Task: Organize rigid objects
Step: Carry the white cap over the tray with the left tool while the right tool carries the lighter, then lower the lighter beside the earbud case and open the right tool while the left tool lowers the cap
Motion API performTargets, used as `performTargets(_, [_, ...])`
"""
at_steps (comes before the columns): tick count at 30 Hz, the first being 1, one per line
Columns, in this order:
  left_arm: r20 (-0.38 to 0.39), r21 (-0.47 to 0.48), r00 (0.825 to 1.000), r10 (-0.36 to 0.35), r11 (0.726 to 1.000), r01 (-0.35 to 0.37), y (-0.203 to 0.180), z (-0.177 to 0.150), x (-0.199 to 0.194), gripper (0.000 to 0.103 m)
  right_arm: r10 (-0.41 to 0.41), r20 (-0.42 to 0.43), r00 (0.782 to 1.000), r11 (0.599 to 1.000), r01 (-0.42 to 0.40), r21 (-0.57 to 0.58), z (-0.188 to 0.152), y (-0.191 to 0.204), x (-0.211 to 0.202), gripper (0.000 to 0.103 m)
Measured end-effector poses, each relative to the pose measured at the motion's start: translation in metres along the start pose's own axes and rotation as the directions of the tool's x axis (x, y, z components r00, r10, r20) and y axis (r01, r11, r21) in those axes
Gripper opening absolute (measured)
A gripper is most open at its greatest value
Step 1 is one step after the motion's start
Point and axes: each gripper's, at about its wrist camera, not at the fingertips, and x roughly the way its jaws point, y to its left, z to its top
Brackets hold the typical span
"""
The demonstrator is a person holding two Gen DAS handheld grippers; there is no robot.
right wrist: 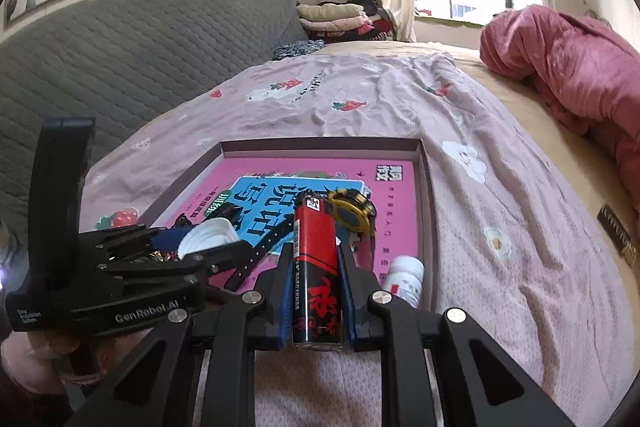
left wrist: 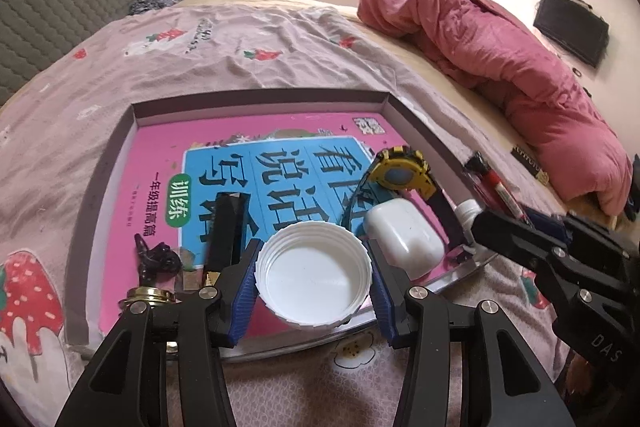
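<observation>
- Tray (left wrist: 420, 131) with low grey walls lies on a bed (left wrist: 248, 39) covered by a pink sheet printed with strawberries; a pink workbook (left wrist: 160, 163) with a blue panel lines its floor.
- Left gripper (left wrist: 314, 281) clamps a white bottle cap (left wrist: 314, 277) — open side up, ribbed rim pinched between the two blue pads — low over the tray's near edge.
- Right gripper (right wrist: 314, 291) is closed on a red and black lighter (right wrist: 316, 267), which stands lengthwise between its pads, metal top pointing away toward the tray.
- Inside the tray — a yellow and black watch (left wrist: 400, 171) with its dark strap, a white earbud case (left wrist: 404, 235) just beside it, a slim black box (left wrist: 228, 227), and a small dark glossy figure (left wrist: 156, 259).
- Round brass-coloured piece (left wrist: 150, 295) sits at the near left, partly hidden by the left gripper's arm; I cannot tell what it is.
- White pill bottle (right wrist: 404, 279) lies against the tray's right wall.
- Red pen (left wrist: 498, 187) rests on the sheet outside that wall.
- Rumpled pink quilt (left wrist: 520, 67) is heaped at the bed's far right.
</observation>
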Motion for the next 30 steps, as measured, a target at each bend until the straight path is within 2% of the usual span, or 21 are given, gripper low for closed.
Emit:
performTargets(16, [0.001,0.049,1.0,0.001,0.999,-0.001,0.007,-0.003,0.005,0.051,0.028,-0.049,0.998,0.998,-0.031,-0.063,0.006,0.018,0.038,0.02])
performTargets(30, [0.002,0.071,1.0,0.022,0.997,-0.022,0.005,-0.002,0.007,0.051,0.004,-0.068,0.998,0.995,-0.011,-0.099,0.009,0.013,0.06,0.02])
